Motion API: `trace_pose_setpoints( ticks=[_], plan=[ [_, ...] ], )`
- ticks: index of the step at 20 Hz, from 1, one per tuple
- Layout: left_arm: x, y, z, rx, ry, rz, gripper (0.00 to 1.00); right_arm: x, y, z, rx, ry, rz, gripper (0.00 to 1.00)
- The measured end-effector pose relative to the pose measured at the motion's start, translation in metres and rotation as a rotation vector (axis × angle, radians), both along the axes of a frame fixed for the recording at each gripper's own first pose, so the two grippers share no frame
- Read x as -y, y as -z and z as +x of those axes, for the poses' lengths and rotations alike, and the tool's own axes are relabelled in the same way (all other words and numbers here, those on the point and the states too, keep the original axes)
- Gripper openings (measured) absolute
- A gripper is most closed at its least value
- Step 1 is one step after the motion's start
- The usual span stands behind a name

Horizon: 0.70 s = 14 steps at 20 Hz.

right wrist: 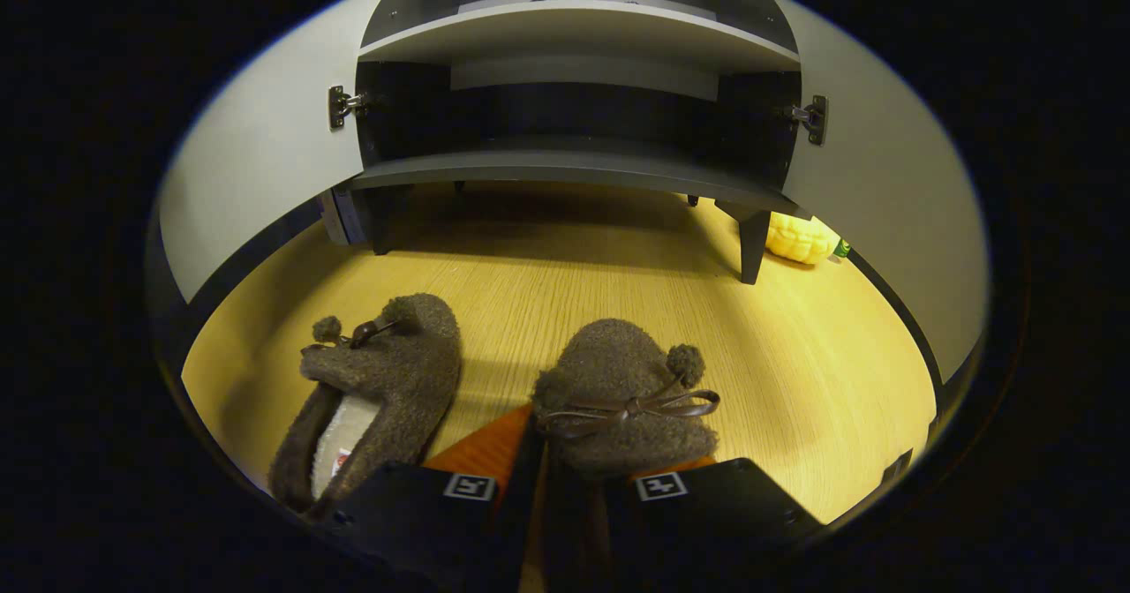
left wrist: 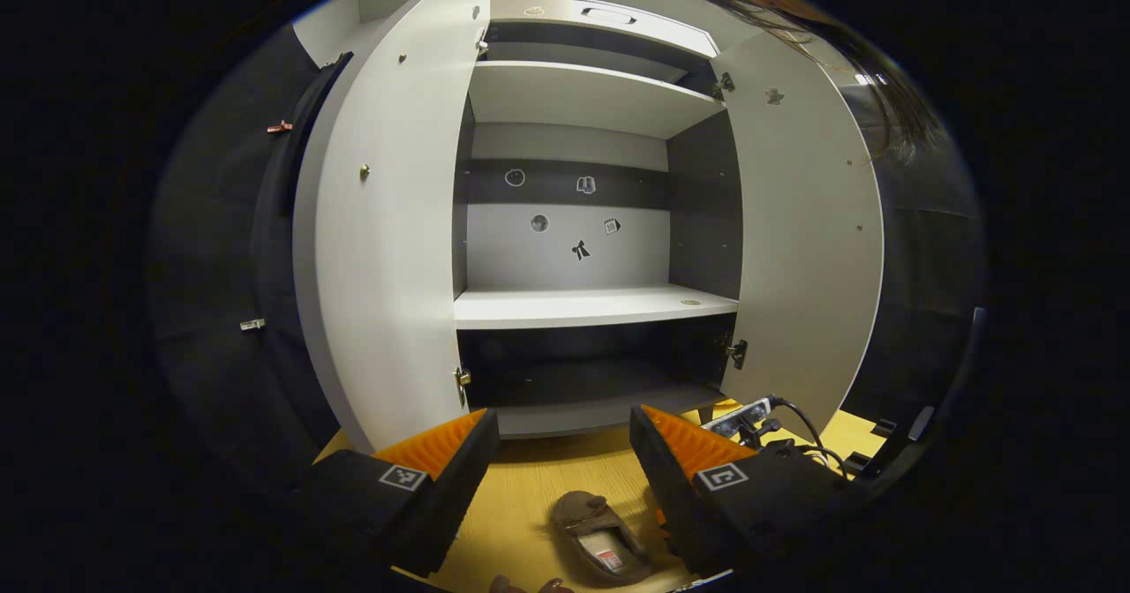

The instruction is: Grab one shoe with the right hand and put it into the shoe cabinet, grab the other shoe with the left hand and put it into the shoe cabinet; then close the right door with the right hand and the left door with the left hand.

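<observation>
1. The right gripper point(right wrist: 565, 487) has its jaws drawn narrow around the back part of one fuzzy slipper point(right wrist: 622, 390). The fingers sit on either side of it, though whether both press firmly on it I cannot tell. That slipper lies on the wooden floor point(right wrist: 794, 355), toe pointing at the shoe cabinet point(right wrist: 565, 169).
2. The other slipper point(right wrist: 380, 381) lies just beside it on the same floor, with its opening up and lining showing. In the left gripper view it appears low down, between the fingers.
3. The left gripper point(left wrist: 565, 452) hangs with its jaws wide and nothing in them, facing the open cabinet.
4. Handling, as I judge it — both slippers look light, soft and floppy. A pinch on the heel wall would likely let the toe droop, so grip the side wall near the middle, clear of the thin bow.
5. Room and edges — both doors stand wide: left door point(left wrist: 388, 222), right door point(left wrist: 812, 249). The lowest shelf sits close above the floor, so the front lip must be cleared. A power strip point(left wrist: 746, 416) with cords lies by the right door.
</observation>
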State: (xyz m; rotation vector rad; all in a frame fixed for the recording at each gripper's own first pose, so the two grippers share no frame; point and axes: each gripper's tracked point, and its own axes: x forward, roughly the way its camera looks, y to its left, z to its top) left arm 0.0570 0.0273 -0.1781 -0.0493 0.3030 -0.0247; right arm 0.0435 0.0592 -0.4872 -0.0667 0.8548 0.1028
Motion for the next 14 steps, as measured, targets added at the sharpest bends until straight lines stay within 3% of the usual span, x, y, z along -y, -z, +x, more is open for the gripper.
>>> trace_pose_setpoints(
  ticks=[2, 3, 8, 14],
  plan=[
    [0.002, 0.003, -0.002, -0.007, 0.000, -0.002, 0.95, -0.003, -0.001, 0.001, 0.012, -0.027, 0.013, 0.28],
    [0.003, 0.003, -0.002, -0.007, -0.001, -0.004, 0.95, -0.005, 0.001, 0.001, 0.009, -0.031, 0.013, 0.05],
    [0.002, -0.005, -0.003, 0.002, -0.014, 0.004, 0.95, -0.008, -0.018, 0.001, 0.001, -0.063, 0.053, 0.07],
    [0.014, -0.044, -0.008, 0.109, 0.004, -0.091, 0.95, -0.008, -0.158, 0.040, 0.221, -0.098, 0.078, 0.07]
  ],
)
